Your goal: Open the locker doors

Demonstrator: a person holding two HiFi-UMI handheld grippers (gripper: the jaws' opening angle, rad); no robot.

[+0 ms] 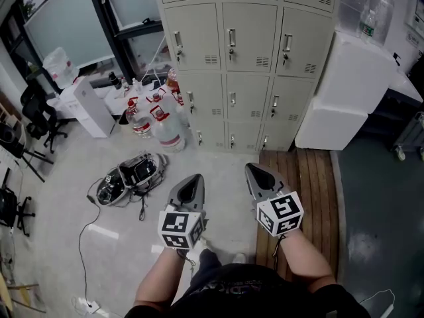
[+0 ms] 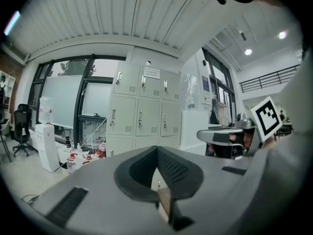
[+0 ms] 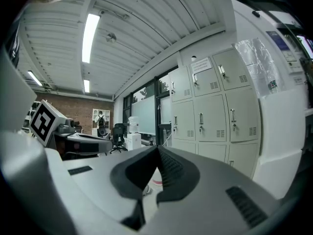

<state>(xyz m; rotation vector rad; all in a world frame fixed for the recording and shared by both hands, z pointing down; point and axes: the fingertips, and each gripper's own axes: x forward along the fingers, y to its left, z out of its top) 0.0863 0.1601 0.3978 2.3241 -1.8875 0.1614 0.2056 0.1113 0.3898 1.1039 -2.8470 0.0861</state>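
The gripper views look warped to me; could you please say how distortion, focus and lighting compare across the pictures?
Left gripper view: fisheye, dark corners, the beige metal lockers bowed, the close foreground soft. Right gripper view: same bending, a long ceiling strip light glaring white. Head view: straighter, evenly lit, sharp.

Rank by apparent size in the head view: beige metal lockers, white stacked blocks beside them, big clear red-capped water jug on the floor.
1. Beige metal lockers
2. White stacked blocks
3. Big clear red-capped water jug, plainly smallest
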